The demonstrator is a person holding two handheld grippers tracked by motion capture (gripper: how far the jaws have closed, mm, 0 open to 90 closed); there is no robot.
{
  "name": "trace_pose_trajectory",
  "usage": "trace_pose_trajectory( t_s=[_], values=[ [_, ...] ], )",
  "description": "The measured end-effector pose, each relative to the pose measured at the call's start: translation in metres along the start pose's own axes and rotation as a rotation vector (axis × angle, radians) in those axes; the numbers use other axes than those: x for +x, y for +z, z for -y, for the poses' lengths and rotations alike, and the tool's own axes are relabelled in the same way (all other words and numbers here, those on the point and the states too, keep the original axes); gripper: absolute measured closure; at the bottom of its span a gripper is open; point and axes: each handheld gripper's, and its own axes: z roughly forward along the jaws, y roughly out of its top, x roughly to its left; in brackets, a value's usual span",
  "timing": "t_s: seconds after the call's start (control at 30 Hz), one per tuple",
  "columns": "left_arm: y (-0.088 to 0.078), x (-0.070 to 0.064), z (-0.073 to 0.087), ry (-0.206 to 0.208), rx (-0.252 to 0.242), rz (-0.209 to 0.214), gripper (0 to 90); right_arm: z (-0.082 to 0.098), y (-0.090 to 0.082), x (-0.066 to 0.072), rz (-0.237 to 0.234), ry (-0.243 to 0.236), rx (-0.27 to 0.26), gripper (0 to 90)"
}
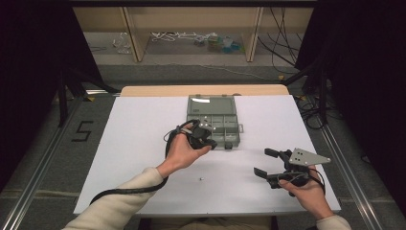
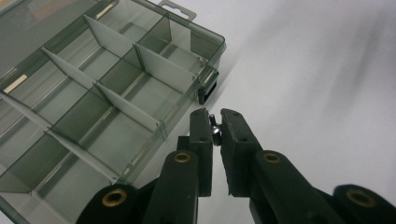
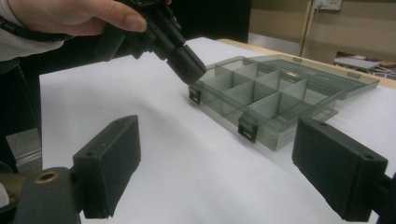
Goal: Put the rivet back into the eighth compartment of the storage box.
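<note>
Carrying: the left gripper (image 2: 214, 127) pinches a small metal screw (image 2: 214, 129) between its jaw tips, which are nearly pressed together with only the screw between them.
Screw position: it sits at the very end of the jaws, partly hidden by the pads, with a little of it standing out above them.
Box: the clear grey organizer box (image 2: 140, 56) lies open on the white table (image 1: 143, 124), just ahead of the left jaws and to their left side; its near corner with a black latch (image 2: 205, 93) is close in front of the tips.
Compartments: I see nothing inside them from the left gripper view, and the nearest one lies just beyond the jaw tips.
Right gripper: the right gripper (image 1: 266, 163) rests low over the table, jaws spread wide with nothing between them; from its own view the box is ahead of them and apart.
Second piece: another small metal part (image 1: 201, 179) lies on the table, between the two hands.
Risk one: the grip is only at the tips, so I think the screw can twist and slip out before it is above a compartment.
Risk two: if the jaws release too early, the screw may hit the box wall or a divider and bounce onto the table.
Risk three: the jaw may push the latch corner and slide the light box away.
</note>
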Motion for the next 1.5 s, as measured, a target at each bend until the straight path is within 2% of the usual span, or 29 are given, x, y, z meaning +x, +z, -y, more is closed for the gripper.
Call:
trace_pose_trajectory(
  t_s=[0.03,0.17,0.2,0.33,0.4,0.53,0.57,0.63,0.67,0.7,0.73,0.77,0.8,0.83,0.97,1.07,1.1,1.5],
  values=[
    [0.001,0.0,-0.002,-0.011,-0.019,-0.004,83.1,0.0,-0.001,0.0,-0.018,0.007,0.019,16.5],
    [0.001,0.0,-0.006,-0.017,-0.034,-0.01,83.1,-0.001,-0.002,-0.001,-0.014,-0.011,0.03,16.5],
    [0.002,-0.001,-0.007,-0.03,-0.047,-0.016,83.1,-0.001,-0.002,-0.001,-0.011,-0.01,0.027,16.5],
    [0.003,0.0,-0.011,-0.026,-0.051,-0.017,83.1,-0.001,-0.002,-0.001,-0.009,-0.011,0.025,16.5],
    [0.004,0.0,-0.013,-0.032,-0.073,-0.022,83.1,-0.001,-0.002,-0.001,-0.015,-0.011,0.031,16.5],
    [0.006,0.001,-0.016,-0.037,-0.087,-0.024,83.1,-0.001,-0.001,-0.001,-0.008,-0.01,0.022,16.5],
    [0.006,0.001,-0.018,-0.038,-0.095,-0.025,83.1,-0.001,-0.001,-0.001,-0.015,-0.01,0.017,16.5],
    [0.008,0.001,-0.021,-0.04,-0.107,-0.03,83.1,0.0,0.0,0.0,0.002,-0.006,-0.008,16.5],
    [0.009,0.001,-0.022,-0.045,-0.12,-0.029,83.1,0.0,0.0,-0.001,-0.017,-0.01,0.004,16.5],
    [0.01,0.001,-0.023,-0.047,-0.122,-0.032,83.1,-0.001,-0.002,-0.001,-0.015,-0.012,0.03,16.5],
    [0.01,0.001,-0.023,-0.047,-0.122,-0.032,83.1,-0.001,-0.002,-0.001,-0.015,-0.011,0.03,16.5],
    [0.012,0.002,-0.025,-0.043,-0.129,-0.027,83.1,0.0,0.0,0.0,-0.003,-0.007,0.0,16.5],
    [0.013,0.002,-0.026,-0.046,-0.133,-0.029,83.1,0.0,0.0,0.0,0.0,-0.006,-0.007,16.5],
    [0.014,0.003,-0.028,-0.048,-0.14,-0.027,83.1,0.0,-0.001,0.001,-0.013,0.014,0.016,16.5],
    [0.019,0.004,-0.033,-0.052,-0.164,-0.03,83.0,0.0,0.0,-0.001,-0.014,-0.009,0.003,16.5],
    [0.021,0.005,-0.035,-0.054,-0.172,-0.03,83.1,0.0,-0.001,-0.001,-0.016,-0.001,0.007,16.5],
    [0.025,0.005,-0.037,-0.059,-0.182,-0.031,83.1,0.0,-0.001,0.001,-0.021,0.018,0.018,16.5],
    [0.035,0.006,-0.043,-0.061,-0.211,-0.03,83.0,0.0,-0.001,0.001,-0.021,0.019,0.018,16.6]
  ],
)
